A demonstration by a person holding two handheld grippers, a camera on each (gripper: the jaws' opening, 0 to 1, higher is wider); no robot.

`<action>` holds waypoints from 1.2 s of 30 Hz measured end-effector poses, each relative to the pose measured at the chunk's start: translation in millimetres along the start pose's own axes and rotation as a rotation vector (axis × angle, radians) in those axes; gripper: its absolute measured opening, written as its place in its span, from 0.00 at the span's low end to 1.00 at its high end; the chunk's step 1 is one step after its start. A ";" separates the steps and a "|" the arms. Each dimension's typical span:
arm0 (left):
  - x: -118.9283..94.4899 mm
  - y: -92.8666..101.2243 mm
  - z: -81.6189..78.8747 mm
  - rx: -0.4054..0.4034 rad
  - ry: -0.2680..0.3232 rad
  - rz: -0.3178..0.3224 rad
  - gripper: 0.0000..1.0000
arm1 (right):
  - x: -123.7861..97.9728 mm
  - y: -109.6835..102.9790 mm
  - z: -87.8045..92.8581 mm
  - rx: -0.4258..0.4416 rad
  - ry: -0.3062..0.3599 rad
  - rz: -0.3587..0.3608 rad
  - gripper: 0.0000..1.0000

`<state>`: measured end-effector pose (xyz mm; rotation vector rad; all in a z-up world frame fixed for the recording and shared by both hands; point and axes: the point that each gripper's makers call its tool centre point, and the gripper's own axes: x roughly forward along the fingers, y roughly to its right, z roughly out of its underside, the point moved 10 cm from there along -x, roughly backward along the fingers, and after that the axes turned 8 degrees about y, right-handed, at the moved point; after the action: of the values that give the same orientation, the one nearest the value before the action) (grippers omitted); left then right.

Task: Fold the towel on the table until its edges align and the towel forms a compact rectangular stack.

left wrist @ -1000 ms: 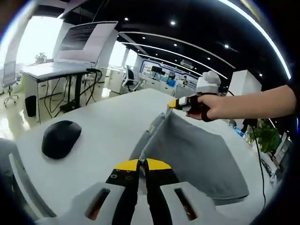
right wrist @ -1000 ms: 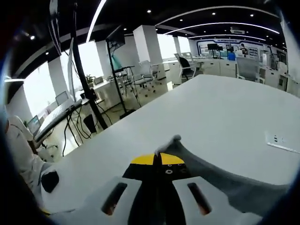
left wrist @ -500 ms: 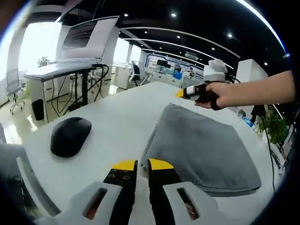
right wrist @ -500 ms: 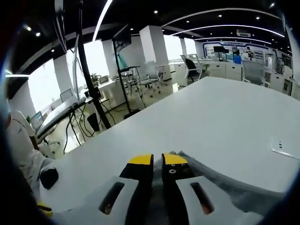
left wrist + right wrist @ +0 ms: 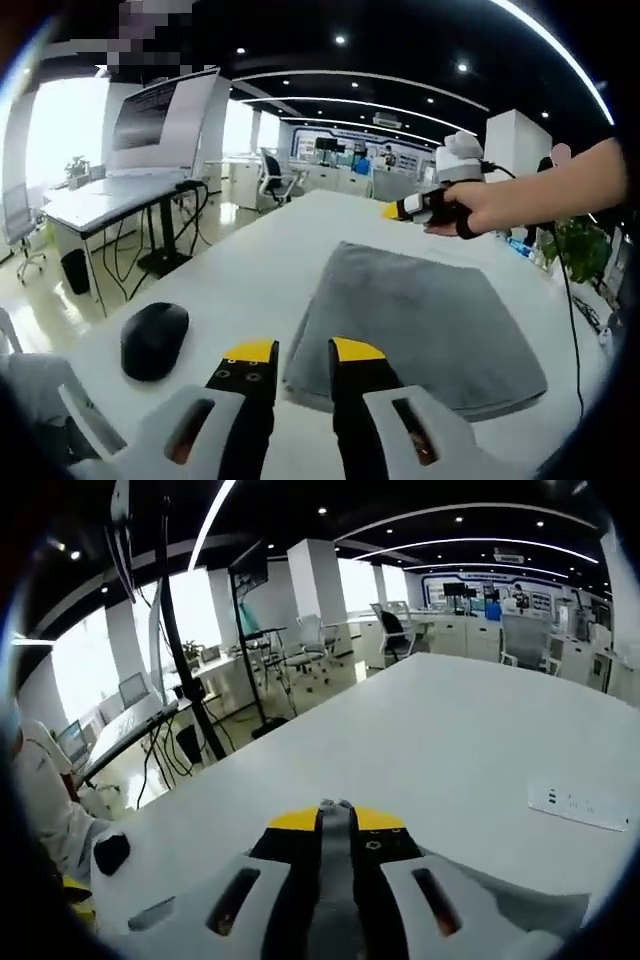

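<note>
While L gripper (image 5: 300, 352) jaws gape apart over towel (image 5: 420, 320), R gripper (image 5: 337, 820) jaws pinch towel fold.

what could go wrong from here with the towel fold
The left tool is open and off the towel, so that near edge lies free and could shift if the far side gets tugged. In the right gripper view, grey cloth sits between the right tool's jaws; lifting away before fully letting go may drag a corner and spoil the aligned edges. The black mouse lies close to the towel's near corner and could be bumped during the next fold.
</note>
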<state>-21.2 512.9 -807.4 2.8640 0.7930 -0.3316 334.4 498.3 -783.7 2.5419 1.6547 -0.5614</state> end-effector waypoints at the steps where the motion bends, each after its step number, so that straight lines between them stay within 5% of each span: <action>1: -0.8 5.1 -4.7 0.013 0.007 0.019 0.24 | -3.2 2.6 -0.7 -0.001 -0.002 0.001 0.13; 7: -7.4 27.5 -21.4 0.089 0.024 0.059 0.34 | -27.4 21.1 -6.1 -0.038 -0.027 0.035 0.27; 20: -14.1 73.7 -30.6 0.105 -0.008 0.156 0.68 | -88.9 42.2 -16.5 -0.115 -0.028 0.022 0.44; 29: -15.4 122.0 -22.4 0.162 -0.111 0.250 0.73 | -119.2 83.3 -11.9 -0.133 -0.057 0.045 0.45; 36: -15.9 157.9 -11.0 0.164 -0.127 0.328 0.72 | -145.5 108.6 2.9 -0.131 -0.087 0.073 0.45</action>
<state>49.8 373.3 -779.2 3.0176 0.2777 -0.5492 378.5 324.7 -754.5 2.4371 1.5106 -0.5311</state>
